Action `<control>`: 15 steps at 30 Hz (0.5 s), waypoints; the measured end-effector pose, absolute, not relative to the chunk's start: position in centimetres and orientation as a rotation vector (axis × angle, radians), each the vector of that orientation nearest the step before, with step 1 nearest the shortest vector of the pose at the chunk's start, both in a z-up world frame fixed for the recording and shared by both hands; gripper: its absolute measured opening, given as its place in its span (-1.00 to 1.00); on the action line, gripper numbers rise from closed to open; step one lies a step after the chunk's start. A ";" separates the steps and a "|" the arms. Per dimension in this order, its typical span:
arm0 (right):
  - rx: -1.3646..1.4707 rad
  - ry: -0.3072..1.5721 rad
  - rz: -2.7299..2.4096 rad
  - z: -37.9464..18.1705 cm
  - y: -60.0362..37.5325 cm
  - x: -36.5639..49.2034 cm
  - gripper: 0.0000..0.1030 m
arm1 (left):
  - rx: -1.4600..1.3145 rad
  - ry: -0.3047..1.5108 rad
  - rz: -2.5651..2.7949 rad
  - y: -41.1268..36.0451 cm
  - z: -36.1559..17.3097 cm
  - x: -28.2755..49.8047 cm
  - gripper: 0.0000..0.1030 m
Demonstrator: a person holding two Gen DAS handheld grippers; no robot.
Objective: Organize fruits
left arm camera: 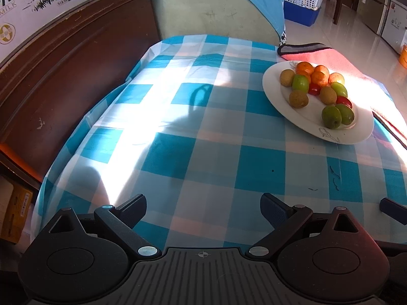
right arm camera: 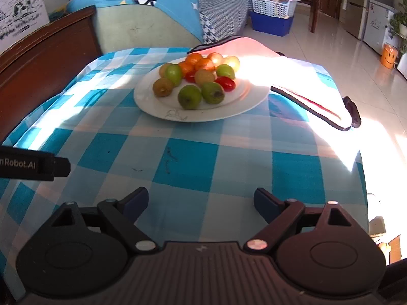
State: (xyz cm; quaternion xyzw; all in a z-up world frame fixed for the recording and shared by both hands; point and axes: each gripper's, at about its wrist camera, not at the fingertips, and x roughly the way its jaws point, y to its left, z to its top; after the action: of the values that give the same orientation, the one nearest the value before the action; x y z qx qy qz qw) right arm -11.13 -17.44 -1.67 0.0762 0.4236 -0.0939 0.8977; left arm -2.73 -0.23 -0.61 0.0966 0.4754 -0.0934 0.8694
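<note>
A white plate (left arm camera: 279,94) (right arm camera: 152,104) on the blue checked tablecloth carries a heap of fruit: oranges (left arm camera: 305,68) (right arm camera: 194,58) at the back, green fruits (left arm camera: 331,117) (right arm camera: 189,96), brown kiwis (left arm camera: 299,98) (right arm camera: 162,87) and small red tomatoes (left arm camera: 344,101) (right arm camera: 226,83). My left gripper (left arm camera: 203,207) hovers open over bare cloth, with the plate far off to its upper right. My right gripper (right arm camera: 201,202) is open too, nothing between its fingers, and the plate lies straight ahead of it. The left gripper's finger (right arm camera: 59,166) pokes in at the right wrist view's left edge.
A pink cloth with dark trim (left arm camera: 323,56) (right arm camera: 292,76) lies behind and right of the plate. A dark wooden headboard (left arm camera: 63,81) borders the table's left side, a pale green chair back (left arm camera: 211,12) its far end. Tiled floor with a blue bin (right arm camera: 272,24) lies to the right.
</note>
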 end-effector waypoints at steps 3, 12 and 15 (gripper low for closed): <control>0.066 0.863 -0.136 -2.0 -15.8 -11.2 0.75 | 0.179 1.002 -0.196 0.3 -0.6 -2.6 0.89; -0.036 0.784 0.011 -2.9 -13.6 -10.7 0.80 | 0.134 0.998 -0.203 1.5 -0.3 -2.6 0.89; -0.061 0.755 0.074 -3.2 -12.9 -10.4 0.89 | 0.117 0.991 -0.207 1.9 -0.1 -2.6 0.89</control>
State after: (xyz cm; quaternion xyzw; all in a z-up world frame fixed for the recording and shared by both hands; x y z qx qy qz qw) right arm -10.36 -12.91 -3.17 -0.0298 0.3683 0.0362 0.9285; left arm -2.57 1.90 -0.13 0.0558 0.4742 -0.0991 0.8730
